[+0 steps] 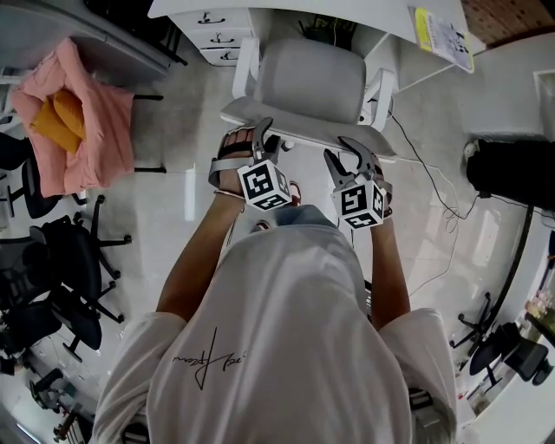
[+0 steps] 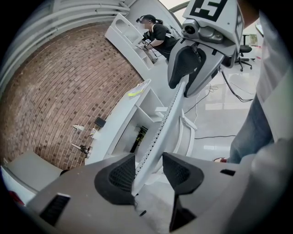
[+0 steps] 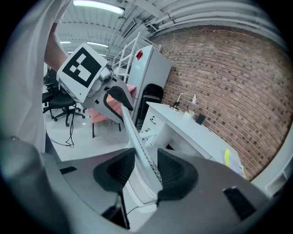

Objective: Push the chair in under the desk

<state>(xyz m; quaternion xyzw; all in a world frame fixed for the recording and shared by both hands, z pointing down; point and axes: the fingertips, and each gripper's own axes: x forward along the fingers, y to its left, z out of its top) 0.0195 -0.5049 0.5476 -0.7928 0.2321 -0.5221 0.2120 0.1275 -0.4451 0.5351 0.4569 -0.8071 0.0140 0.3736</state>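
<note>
A pale grey office chair (image 1: pixel 308 82) stands in front of the white desk (image 1: pixel 347 10), its seat partly under the desktop. Both grippers sit on the top edge of its backrest (image 1: pixel 303 137). My left gripper (image 1: pixel 258 137) straddles that edge; in the left gripper view the backrest (image 2: pixel 160 132) runs between its pads (image 2: pixel 149 171), and a gap shows at the right-hand pad, so it is open. My right gripper (image 1: pixel 351 158) is shut on the same edge: in the right gripper view both pads (image 3: pixel 145 171) touch the backrest (image 3: pixel 135 135).
A white drawer unit (image 1: pixel 217 30) stands under the desk's left end, and a printed sheet (image 1: pixel 442 35) lies on the desktop. A pink cloth (image 1: pixel 74 113) drapes a chair at left, above black office chairs (image 1: pixel 61 269). Cables (image 1: pixel 434 182) trail on the floor at right.
</note>
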